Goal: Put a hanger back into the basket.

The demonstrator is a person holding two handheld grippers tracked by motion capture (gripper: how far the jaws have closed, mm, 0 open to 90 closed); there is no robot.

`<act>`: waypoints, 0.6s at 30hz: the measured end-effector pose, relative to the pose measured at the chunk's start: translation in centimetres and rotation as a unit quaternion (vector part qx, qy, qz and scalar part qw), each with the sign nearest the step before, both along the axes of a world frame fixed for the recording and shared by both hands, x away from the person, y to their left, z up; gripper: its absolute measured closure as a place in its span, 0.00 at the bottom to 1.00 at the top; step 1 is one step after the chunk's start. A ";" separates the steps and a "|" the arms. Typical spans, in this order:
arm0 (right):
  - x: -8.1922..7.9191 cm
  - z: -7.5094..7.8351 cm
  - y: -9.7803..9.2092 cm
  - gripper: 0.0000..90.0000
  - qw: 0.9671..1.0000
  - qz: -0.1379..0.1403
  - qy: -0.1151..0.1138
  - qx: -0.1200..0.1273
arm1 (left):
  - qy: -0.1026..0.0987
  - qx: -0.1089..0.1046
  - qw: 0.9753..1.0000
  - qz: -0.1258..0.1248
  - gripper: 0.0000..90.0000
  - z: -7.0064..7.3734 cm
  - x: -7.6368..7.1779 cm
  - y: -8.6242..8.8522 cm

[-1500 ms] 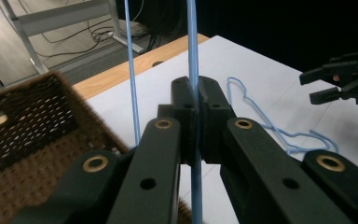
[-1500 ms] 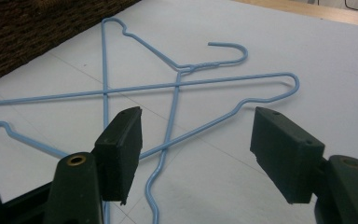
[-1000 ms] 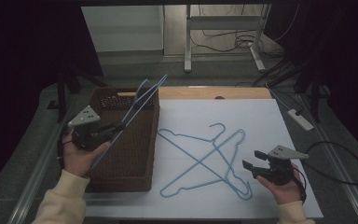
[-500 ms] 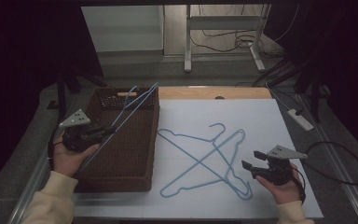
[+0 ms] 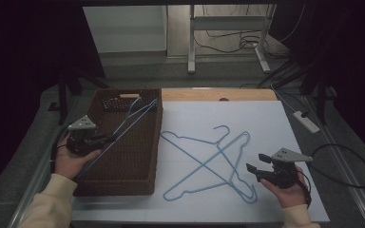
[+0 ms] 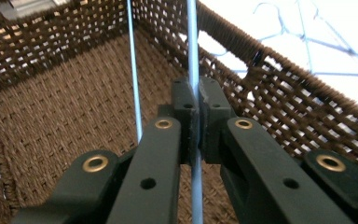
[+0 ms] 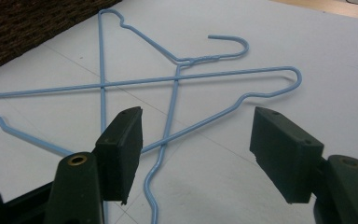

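a: which step are you on?
b: your left gripper (image 5: 105, 139) pinches a blue hanger (image 5: 123, 130) over the basket (image 5: 123, 186) at left of the frame, lower than a second ago. next, ease it in and let go.
a: and the right gripper (image 5: 255, 170)?
b: jaws spread, beside two crossed hangers (image 5: 209, 161) at centre.

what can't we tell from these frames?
- Held hanger hook: cut off by the top edge in the left gripper view, too small in the high view.
- Basket floor under the left hand-held gripper: hidden by its jaws.
- Which crossed hanger lies on top: too thin to judge.
- Pale item in the basket: too small to identify.
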State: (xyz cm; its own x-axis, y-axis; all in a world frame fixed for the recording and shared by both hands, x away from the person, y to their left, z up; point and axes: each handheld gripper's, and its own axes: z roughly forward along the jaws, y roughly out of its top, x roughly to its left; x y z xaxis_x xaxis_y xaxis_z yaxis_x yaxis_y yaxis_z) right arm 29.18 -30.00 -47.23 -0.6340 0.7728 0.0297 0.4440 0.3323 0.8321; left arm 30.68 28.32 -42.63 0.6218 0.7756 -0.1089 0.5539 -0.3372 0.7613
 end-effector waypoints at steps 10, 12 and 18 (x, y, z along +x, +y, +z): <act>0.0 -0.1 0.0 0.39 1.000 0.002 0.003 0.000 | 0.033 0.022 0.999 0.013 0.97 -1.5 1.2 0.3; 0.0 -0.1 0.0 0.38 1.000 0.003 0.003 -0.001 | 0.044 0.018 0.999 0.021 0.97 -1.9 1.5 0.6; 0.1 -0.1 0.1 0.38 1.000 0.003 0.004 -0.002 | 0.061 0.013 0.997 0.038 0.97 -2.4 2.1 1.1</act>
